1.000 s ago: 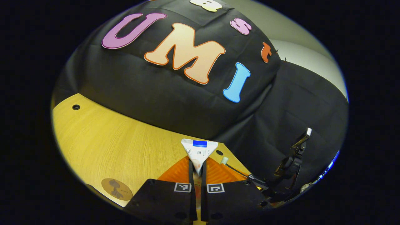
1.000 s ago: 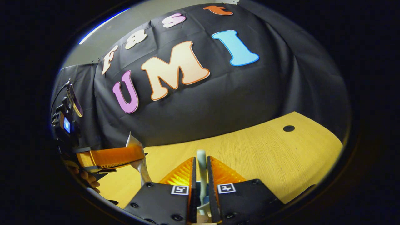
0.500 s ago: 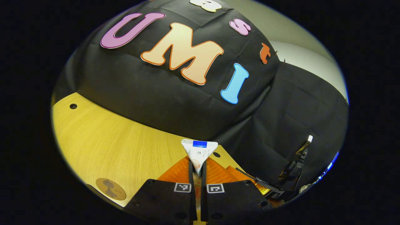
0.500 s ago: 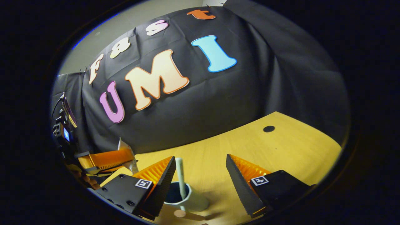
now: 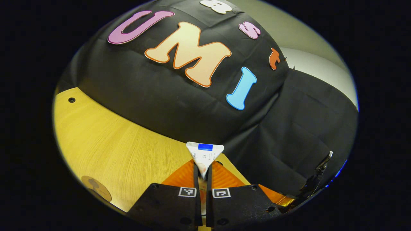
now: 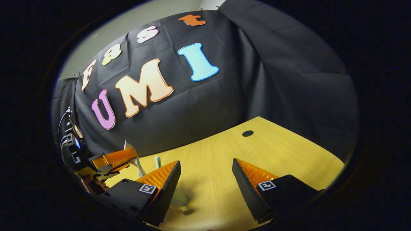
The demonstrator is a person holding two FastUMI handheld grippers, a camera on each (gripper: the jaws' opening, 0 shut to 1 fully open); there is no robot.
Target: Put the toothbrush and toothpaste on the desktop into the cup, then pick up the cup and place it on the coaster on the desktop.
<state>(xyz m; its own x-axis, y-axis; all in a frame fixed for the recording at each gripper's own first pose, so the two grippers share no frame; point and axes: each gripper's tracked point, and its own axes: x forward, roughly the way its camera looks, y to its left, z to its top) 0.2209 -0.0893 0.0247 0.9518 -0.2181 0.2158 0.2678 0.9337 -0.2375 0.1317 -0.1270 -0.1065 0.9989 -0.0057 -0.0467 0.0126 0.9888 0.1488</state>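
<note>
Left gripper (image 5: 201,175): your jaws pinch the toothpaste (image 5: 205,154) (crimped end forward), above the desk (image 5: 122,150) | Right gripper (image 6: 205,175): your jaws are spread, nothing between | Cup (image 6: 178,199): on desk behind your left finger, toothbrush (image 6: 157,161) upright in it | Coaster (image 5: 96,188): lower left.

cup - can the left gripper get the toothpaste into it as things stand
Probably yes. The left gripper is shut on the toothpaste, and in the right gripper view it hangs close beside the cup. The right gripper is open, holding nothing. The toothbrush standing in the cup may crowd the opening.
</note>
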